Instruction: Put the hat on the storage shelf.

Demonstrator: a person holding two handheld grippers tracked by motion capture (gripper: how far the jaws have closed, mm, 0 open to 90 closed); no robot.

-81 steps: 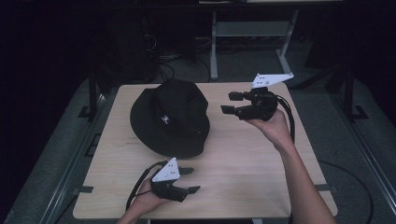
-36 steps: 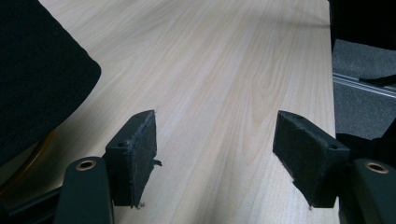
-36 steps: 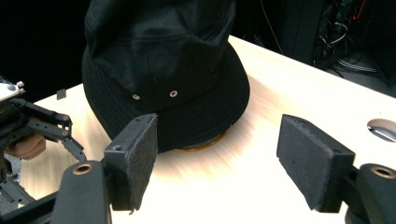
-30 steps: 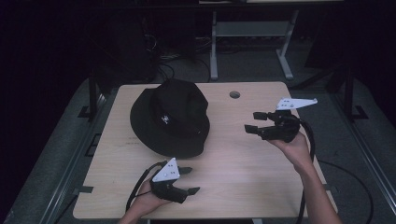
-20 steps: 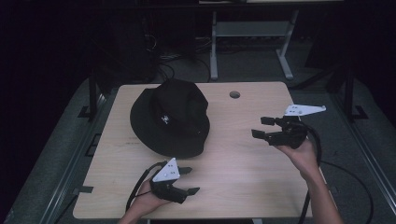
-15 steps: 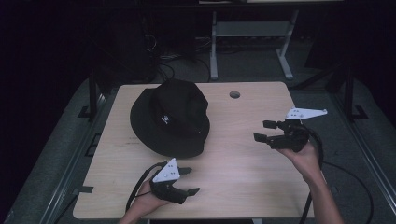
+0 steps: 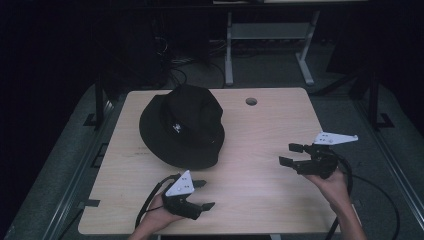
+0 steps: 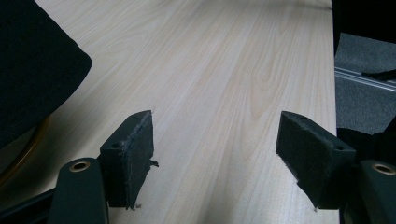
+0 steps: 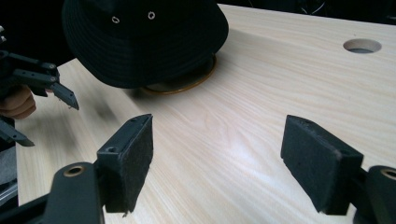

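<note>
The black hat [image 7: 182, 126] lay crown up on the left half of the tabletop [image 7: 260, 195], well clear of both sets of jaws. Your left gripper [image 7: 202, 195] rested low near the front edge, just in front of the hat's brim, and its jaws stood wide apart with nothing between them. In the left gripper view only a dark edge of the hat [image 8: 32, 60] came in at the upper left, off to the side of the left gripper [image 8: 215, 154], whose jaws framed bare wood; a thin golden rim showed under that edge there, which the high view did not reveal. Your right gripper [image 7: 290, 154] sat toward the right side of the tabletop, pointing left toward the hat, well apart from it, its jaws wide open and empty. The right gripper view looked across to the hat [image 9: 144, 42] from low down and showed eyelets on its crown, the same golden rim beneath its brim, and the round hole [image 9: 362, 45] in the tabletop at the upper right.
</note>
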